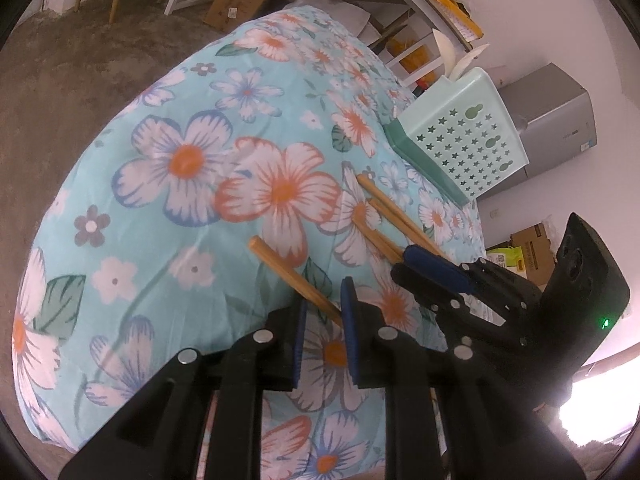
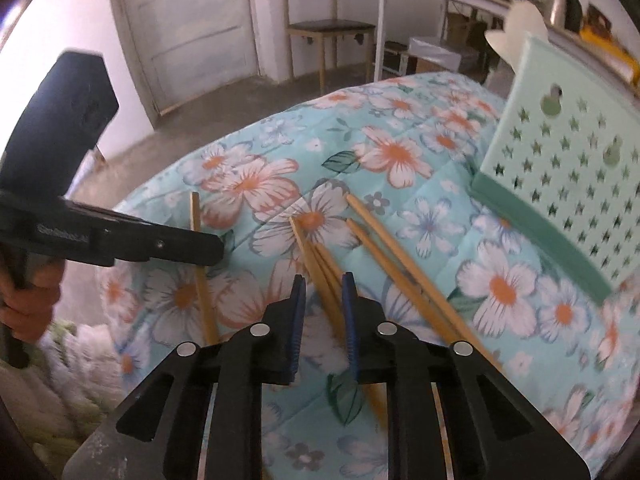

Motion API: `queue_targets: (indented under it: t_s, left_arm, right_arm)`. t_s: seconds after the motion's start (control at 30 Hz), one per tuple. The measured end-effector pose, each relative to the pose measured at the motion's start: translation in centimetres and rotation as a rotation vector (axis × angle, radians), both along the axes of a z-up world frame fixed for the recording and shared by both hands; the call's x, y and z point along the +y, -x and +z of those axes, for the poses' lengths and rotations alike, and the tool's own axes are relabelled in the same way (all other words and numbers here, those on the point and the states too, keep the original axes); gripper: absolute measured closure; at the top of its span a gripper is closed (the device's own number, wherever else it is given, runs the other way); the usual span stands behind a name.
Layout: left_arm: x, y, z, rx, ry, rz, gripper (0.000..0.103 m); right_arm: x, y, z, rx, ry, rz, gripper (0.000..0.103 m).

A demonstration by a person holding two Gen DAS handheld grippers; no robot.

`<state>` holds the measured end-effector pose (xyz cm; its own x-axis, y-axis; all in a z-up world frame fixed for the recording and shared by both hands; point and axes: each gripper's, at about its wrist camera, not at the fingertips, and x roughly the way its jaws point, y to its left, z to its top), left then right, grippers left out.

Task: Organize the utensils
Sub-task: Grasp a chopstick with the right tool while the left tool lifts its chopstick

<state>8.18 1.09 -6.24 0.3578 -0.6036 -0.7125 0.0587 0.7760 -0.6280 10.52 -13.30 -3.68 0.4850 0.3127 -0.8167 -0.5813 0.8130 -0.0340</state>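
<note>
Looking through the left wrist cam first: the left gripper [image 1: 324, 320] has its fingers narrow around one chopstick [image 1: 294, 276], which runs up and to the left from between the blue pads [image 1: 349, 320], but whether they actually pinch it I can't tell. It lies on the surface [image 1: 160, 240], which is covered in a floral cloth. Three more chopsticks [image 1: 384, 212] lie just to the right, and the right gripper [image 1: 430, 264] is sitting over their near ends. Farther back stands a mint green holder [image 1: 464, 140] with star holes, and white spoons [image 1: 452, 56] stick out of its top. Now the right wrist cam: the right gripper [image 2: 324, 316] also has its fingers narrow, with a pair of sticks [image 2: 316, 260] passing between the pads [image 2: 298, 320], and again I can't tell if they're squeezed or just straddled. Two other sticks [image 2: 400, 264] lie to the right, close to the holder [image 2: 568, 168]. The left gripper [image 2: 192, 246] is over on the left beside the lone chopstick [image 2: 202, 276], with a hand [image 2: 28, 300] on its handle.
</note>
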Motion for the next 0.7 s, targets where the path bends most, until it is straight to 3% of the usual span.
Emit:
queue_targets:
  t_s: [0.13, 0.3, 0.53, 0.7]
  left_arm:
    - [0.0, 0.0, 0.0, -0.001, 0.003, 0.001, 0.087]
    - [-0.1, 0.0, 0.0, -0.003, 0.003, 0.002, 0.087]
    - [0.1, 0.0, 0.0, -0.003, 0.014, 0.011, 0.087]
    - [0.1, 0.0, 0.3, -0.011, 0.018, 0.019, 0.087]
  right_arm:
    - [1.0, 0.8, -0.3, -0.083, 0.096, 0.012, 0.093]
    - [1.1, 1.6, -0.1, -0.140, 0.135, -0.005, 0.096]
    - [-0.7, 2.1, 3.1, -0.212, 0.068, -0.108, 0.096]
    - [-3.3, 2.5, 6.4, -0.284, -0.024, -0.252, 0.097]
